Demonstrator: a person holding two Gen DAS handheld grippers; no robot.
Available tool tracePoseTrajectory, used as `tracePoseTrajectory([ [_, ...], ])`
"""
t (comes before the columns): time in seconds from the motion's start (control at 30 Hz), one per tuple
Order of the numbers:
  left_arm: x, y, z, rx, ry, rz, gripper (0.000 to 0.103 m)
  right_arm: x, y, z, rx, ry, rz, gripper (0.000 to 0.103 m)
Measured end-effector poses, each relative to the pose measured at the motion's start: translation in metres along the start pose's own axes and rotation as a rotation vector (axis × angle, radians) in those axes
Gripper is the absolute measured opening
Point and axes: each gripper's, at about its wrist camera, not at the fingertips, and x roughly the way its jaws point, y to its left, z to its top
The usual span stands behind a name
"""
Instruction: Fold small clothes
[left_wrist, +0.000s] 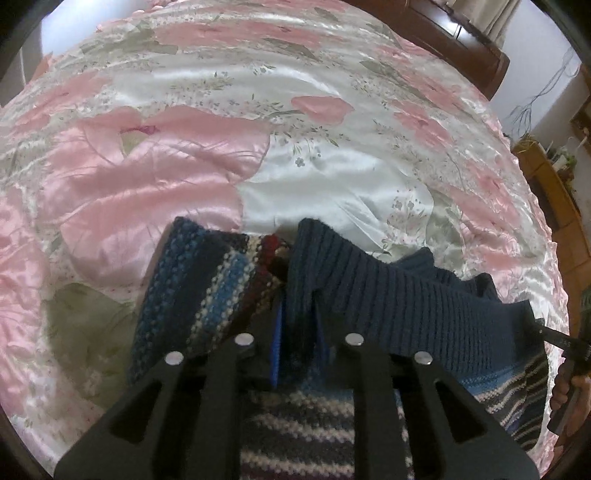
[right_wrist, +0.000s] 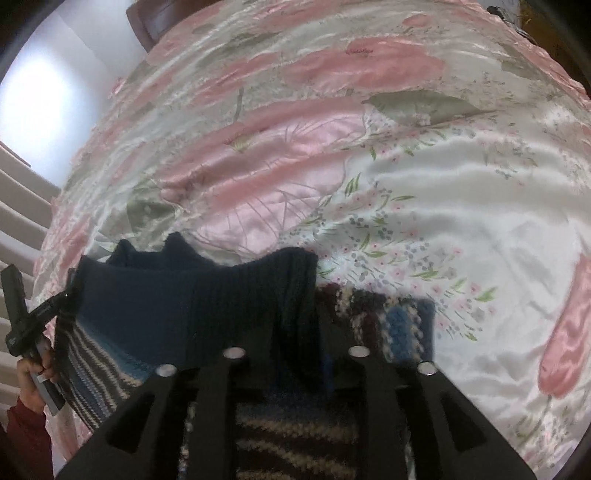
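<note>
Both wrist views close above shared sweater (left_wrist: 388, 295)

Coarse knit sweater (left_wrist: 388, 295), glossy satin bedspread (left_wrist: 332, 177)

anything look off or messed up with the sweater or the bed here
Nothing looks damaged or spilled. The striped sweater hangs bunched between the left gripper and right gripper, each shut on its navy ribbed band, so it sags unevenly. The floral bedspread beneath is wrinkled, not smooth.

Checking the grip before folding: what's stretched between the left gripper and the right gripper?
The sweater's navy ribbed band spans from the left gripper to the right gripper, both clamped on it; both wrist views show it.
</note>
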Motion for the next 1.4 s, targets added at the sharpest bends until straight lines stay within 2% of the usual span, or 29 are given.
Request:
tracePoseTrajectory([
  [0.03,-0.008,-0.001,-0.002,0.009,-0.014,0.015,0.031,-0.007,0.0,-0.002,0.003,-0.01,-0.006,0.05],
  [0.07,-0.021,-0.002,-0.005,0.023,-0.036,0.024,0.036,-0.021,0.0,-0.008,-0.004,-0.032,-0.016,0.057],
  [0.1,-0.035,-0.002,-0.01,0.036,-0.054,0.017,0.045,-0.033,-0.001,-0.014,-0.015,-0.054,-0.019,0.058],
  [0.2,-0.076,0.008,-0.039,0.073,-0.069,0.0,0.048,-0.068,-0.004,-0.049,-0.078,-0.063,0.017,0.059],
  [0.3,-0.099,0.027,-0.076,0.085,-0.024,0.029,0.048,-0.094,-0.01,-0.102,-0.134,-0.017,0.017,0.061],
  [0.47,-0.117,0.051,-0.127,0.049,0.027,0.049,0.048,-0.105,-0.013,-0.168,-0.174,0.056,0.012,0.061],
  [0.57,-0.117,0.053,-0.145,0.054,0.041,0.069,0.048,-0.1,-0.013,-0.188,-0.177,0.075,-0.002,0.061],
  [0.6,-0.116,0.052,-0.148,0.052,0.039,0.078,0.048,-0.099,-0.012,-0.191,-0.174,0.081,-0.002,0.058],
  [0.63,-0.116,0.051,-0.15,0.052,0.032,0.087,0.048,-0.096,-0.012,-0.194,-0.167,0.088,0.002,0.05],
  [0.7,-0.116,0.047,-0.151,0.056,0.024,0.108,0.048,-0.09,-0.011,-0.196,-0.156,0.104,-0.012,0.039],
  [0.77,-0.117,0.045,-0.149,0.045,0.024,0.108,0.048,-0.091,-0.011,-0.193,-0.146,0.098,-0.017,0.021],
  [0.87,-0.117,0.047,-0.147,0.045,0.027,0.108,0.048,-0.103,-0.017,-0.191,-0.115,0.071,0.032,0.014],
  [1.13,-0.095,0.06,-0.149,0.047,0.047,0.156,0.051,-0.075,-0.037,-0.203,-0.075,0.139,-0.006,0.015],
  [1.2,-0.096,0.059,-0.148,0.045,0.048,0.158,0.05,-0.079,-0.034,-0.199,-0.09,0.149,-0.01,0.019],
  [1.23,-0.1,0.059,-0.146,0.044,0.052,0.153,0.048,-0.085,-0.031,-0.195,-0.104,0.146,-0.024,0.029],
  [1.3,-0.112,0.059,-0.14,0.028,0.043,0.133,0.047,-0.098,-0.026,-0.187,-0.133,0.123,-0.036,0.037],
  [1.4,-0.133,0.056,-0.122,0.005,-0.018,0.09,0.049,-0.115,-0.015,-0.159,-0.177,0.064,-0.053,0.041],
])
